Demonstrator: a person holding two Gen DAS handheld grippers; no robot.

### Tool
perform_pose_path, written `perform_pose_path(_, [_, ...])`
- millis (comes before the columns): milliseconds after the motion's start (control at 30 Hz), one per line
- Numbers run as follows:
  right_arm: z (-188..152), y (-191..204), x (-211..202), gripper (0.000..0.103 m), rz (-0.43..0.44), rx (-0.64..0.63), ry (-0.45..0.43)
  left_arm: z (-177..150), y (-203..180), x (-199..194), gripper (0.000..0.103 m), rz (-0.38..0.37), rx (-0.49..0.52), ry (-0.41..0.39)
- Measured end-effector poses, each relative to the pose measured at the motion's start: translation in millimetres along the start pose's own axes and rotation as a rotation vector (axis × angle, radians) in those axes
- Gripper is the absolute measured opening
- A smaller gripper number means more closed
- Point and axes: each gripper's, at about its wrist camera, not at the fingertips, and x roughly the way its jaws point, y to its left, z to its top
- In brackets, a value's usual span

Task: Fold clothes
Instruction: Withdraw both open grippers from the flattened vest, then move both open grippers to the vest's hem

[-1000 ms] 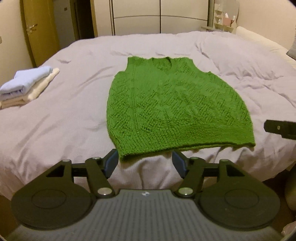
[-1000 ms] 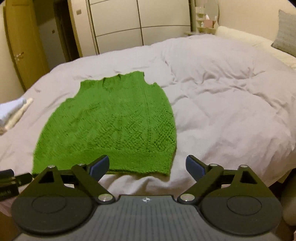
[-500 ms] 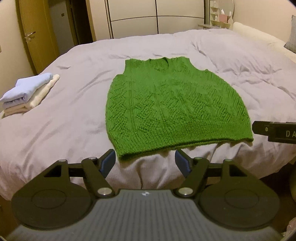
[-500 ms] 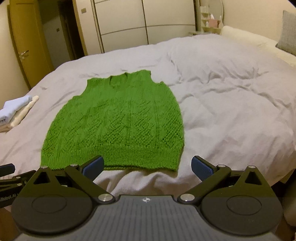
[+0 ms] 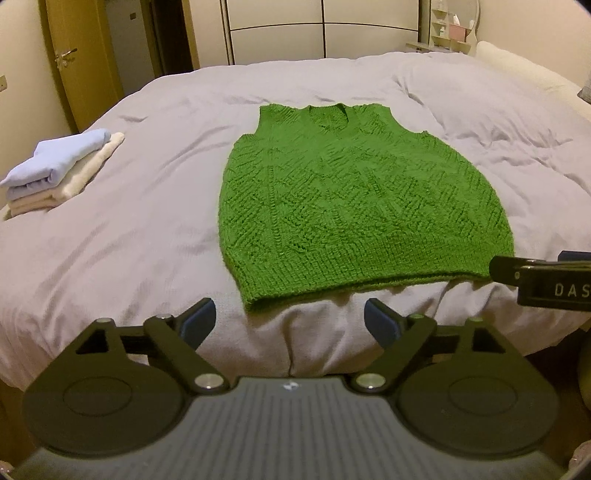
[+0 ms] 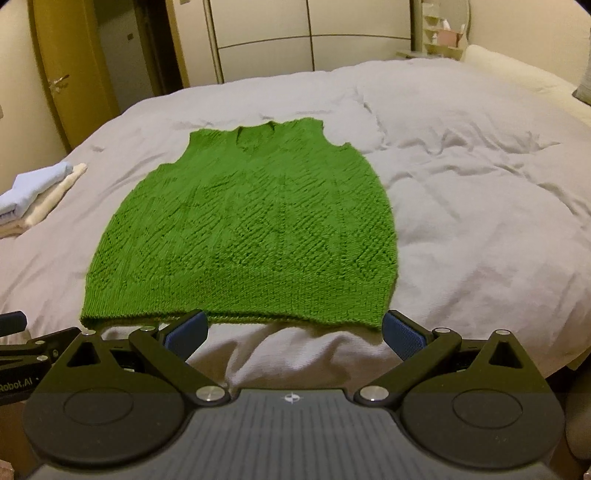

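Since a second ago: the left gripper has its blue pads set wider than before, and the jaws are opening now, with only bare duvet between them. In the right wrist view the green knit vest fills more of the frame than it did, and its hem now sits right at the pad tips of the right gripper. That gripper's jaws stand wide apart, nothing between them; whether the pads touch the hem I cannot tell. In the left wrist view more of the right gripper's black finger shows at the right edge than before.

The vest lies flat and unfolded on the grey duvet, neck away from the cameras, hem toward the near bed edge. The folded stack, pale blue on cream, sits well apart to the left, unchanged.

Writing: white letters "DAS" on the black finger of the right gripper at the right edge of the left wrist view, cut off by the frame. In the right wrist view, "Robot.AI" on the left gripper's body at the left edge, its start cut off.

Background: wardrobe doors, wooden door with a handle.
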Motion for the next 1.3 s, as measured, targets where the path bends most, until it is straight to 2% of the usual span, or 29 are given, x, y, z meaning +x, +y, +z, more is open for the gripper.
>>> perform_pose_path(333, [1.6, 5.8, 9.7, 0.103, -0.030, -0.021, 0.013, 0.1, 6.1, 5.6, 0.102, -0.020, -0.040, 0.007])
perform_pose_path(667, [4.2, 6.9, 21.0, 0.103, -0.062, -0.044, 0.033, 3.6, 9.5, 12.9, 0.102, -0.042, -0.048, 0.014])
perform_pose_path(833, [10.6, 1.1, 25.9, 0.103, -0.033, -0.089, 0.005, 6.9, 22.7, 18.5, 0.102, -0.051, -0.082, 0.013])
perform_pose_path(933, [17.2, -8.6, 31.6, 0.103, -0.001, -0.090, -0.005, 9.8, 31.7, 24.9, 0.102, -0.031, -0.092, 0.014])
perform_pose_path(1067, [30.4, -28.3, 47.3, 0.103, 0.015, -0.040, 0.017, 18.2, 38.0, 36.5, 0.102, -0.035, -0.075, 0.015])
perform_pose_path(1300, [53.2, -43.6, 73.5, 0.103, 0.018, -0.075, 0.018, 40.8, 26.9, 72.0, 0.102, -0.055, 0.010, 0.021])
